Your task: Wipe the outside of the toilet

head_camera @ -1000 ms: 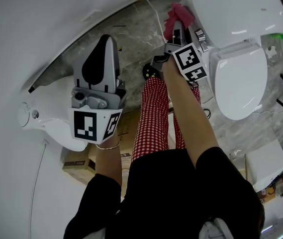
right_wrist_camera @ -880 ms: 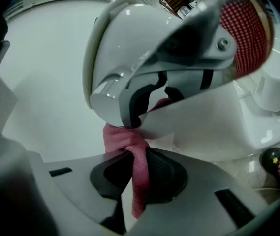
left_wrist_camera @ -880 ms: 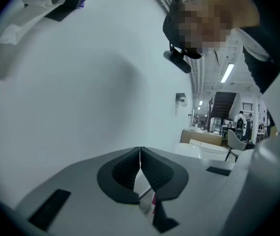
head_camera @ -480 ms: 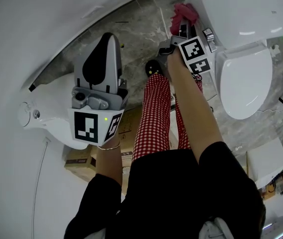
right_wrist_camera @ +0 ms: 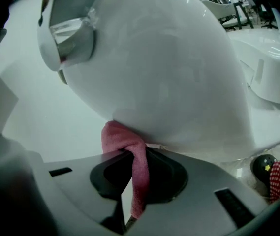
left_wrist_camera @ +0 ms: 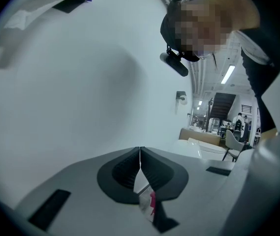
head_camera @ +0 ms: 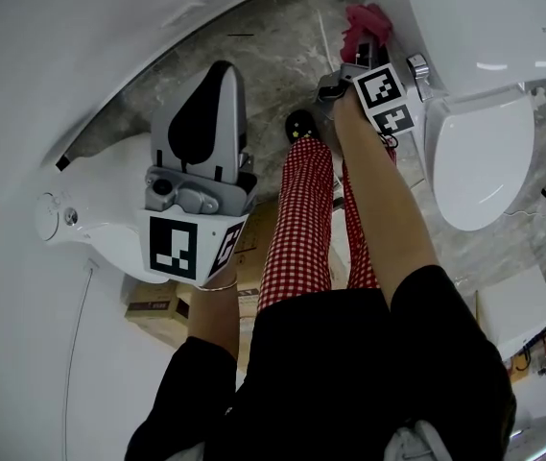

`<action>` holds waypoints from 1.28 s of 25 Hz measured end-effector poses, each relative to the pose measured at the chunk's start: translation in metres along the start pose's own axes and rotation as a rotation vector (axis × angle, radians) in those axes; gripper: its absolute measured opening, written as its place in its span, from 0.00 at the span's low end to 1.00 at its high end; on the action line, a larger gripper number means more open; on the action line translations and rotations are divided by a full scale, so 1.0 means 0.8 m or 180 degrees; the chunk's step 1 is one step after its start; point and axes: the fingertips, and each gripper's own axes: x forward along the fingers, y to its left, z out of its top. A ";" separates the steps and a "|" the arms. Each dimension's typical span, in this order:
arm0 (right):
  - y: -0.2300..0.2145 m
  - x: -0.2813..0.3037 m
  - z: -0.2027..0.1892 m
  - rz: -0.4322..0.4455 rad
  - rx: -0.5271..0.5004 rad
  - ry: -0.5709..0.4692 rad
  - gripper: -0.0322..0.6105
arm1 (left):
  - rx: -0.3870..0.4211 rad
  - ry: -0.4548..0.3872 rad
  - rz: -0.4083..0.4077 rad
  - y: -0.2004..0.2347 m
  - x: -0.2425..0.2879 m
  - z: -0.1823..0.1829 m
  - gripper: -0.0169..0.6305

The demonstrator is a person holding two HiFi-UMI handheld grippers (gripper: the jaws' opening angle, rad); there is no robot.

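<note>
So the white toilet (head_camera: 479, 56) sits at the far end of the marble floor (head_camera: 253, 75). The pink cloth (right_wrist_camera: 129, 149) is squished right up against its curved outer side, bunched at the top with a tail hanging down between the fingers of the right gripper (right_wrist_camera: 135, 156), which are clamped tight on it. The left gripper (left_wrist_camera: 140, 154) is well away to the toilet's left, fingers pressed fully together with nothing in them, facing a blank white wall. The person's red-checked trousers (head_camera: 301, 229) and black shoe (head_camera: 299, 123) are just beside the toilet.
</note>
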 end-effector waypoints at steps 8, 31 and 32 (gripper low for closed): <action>-0.017 0.012 -0.011 -0.0040 -0.0094 0.0045 0.15 | 0.0004 0.0000 0.0036 0.006 0.000 -0.003 0.04; 0.062 -0.032 -0.016 0.0790 -0.0303 0.0196 0.15 | -0.0007 -0.0030 0.0048 -0.007 -0.003 0.002 0.04; 0.073 -0.037 -0.015 0.0914 -0.0352 0.0204 0.15 | -0.0014 -0.0049 0.0044 -0.010 -0.003 0.004 0.04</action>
